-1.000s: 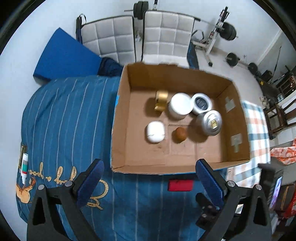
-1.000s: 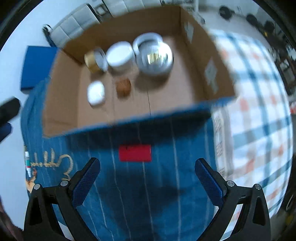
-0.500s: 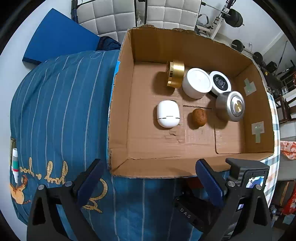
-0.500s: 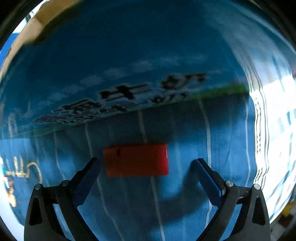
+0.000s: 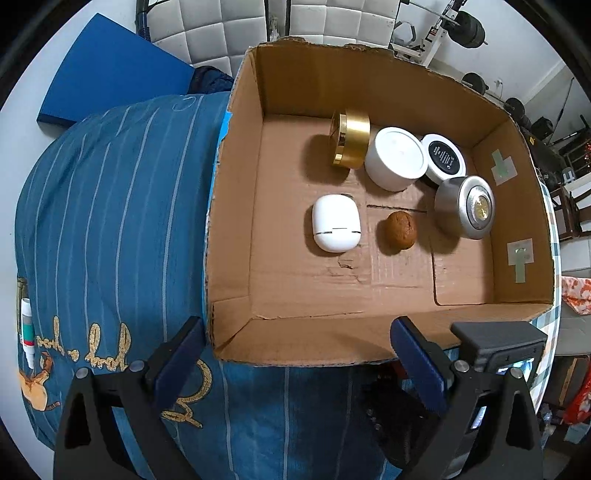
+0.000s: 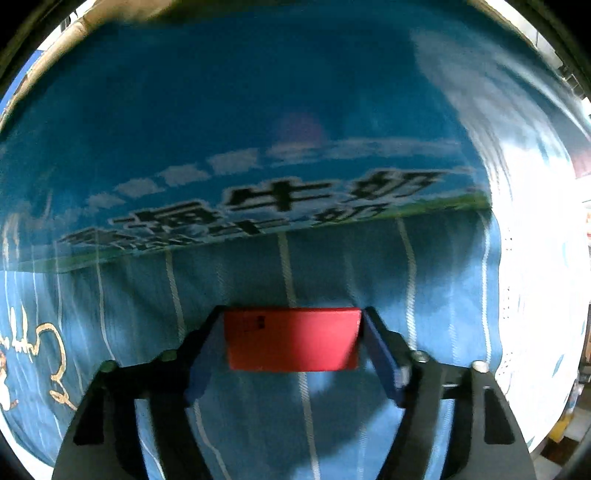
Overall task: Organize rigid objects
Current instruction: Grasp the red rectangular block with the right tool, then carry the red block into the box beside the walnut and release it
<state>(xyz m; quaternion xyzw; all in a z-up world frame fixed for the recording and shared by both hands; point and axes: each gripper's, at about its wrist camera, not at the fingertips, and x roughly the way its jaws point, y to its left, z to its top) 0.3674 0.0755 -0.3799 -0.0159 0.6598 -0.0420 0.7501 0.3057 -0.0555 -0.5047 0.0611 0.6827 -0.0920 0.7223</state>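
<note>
A cardboard box (image 5: 236,206) sits on the blue striped bedspread (image 5: 110,221). It holds a gold tin (image 5: 351,138), a white jar (image 5: 397,158), a black-lidded jar (image 5: 445,158), a silver tin (image 5: 465,212), a white case (image 5: 336,223) and a brown ball (image 5: 400,230). My left gripper (image 5: 299,362) is open and empty, above the box's near wall. My right gripper (image 6: 291,339) is closed on a flat red box (image 6: 291,339) lying on the bedspread, next to the box's blue printed outer wall (image 6: 258,166).
A small white tube (image 5: 26,332) lies at the bedspread's left edge. A blue mat (image 5: 110,70), white padded chairs (image 5: 229,26) and gym weights (image 5: 469,26) stand behind the bed. The right gripper's body (image 5: 495,354) shows below the box's near right corner.
My right gripper has dropped low to the bedspread and closed its fingers around the red box. My left gripper moved closer over the box.
</note>
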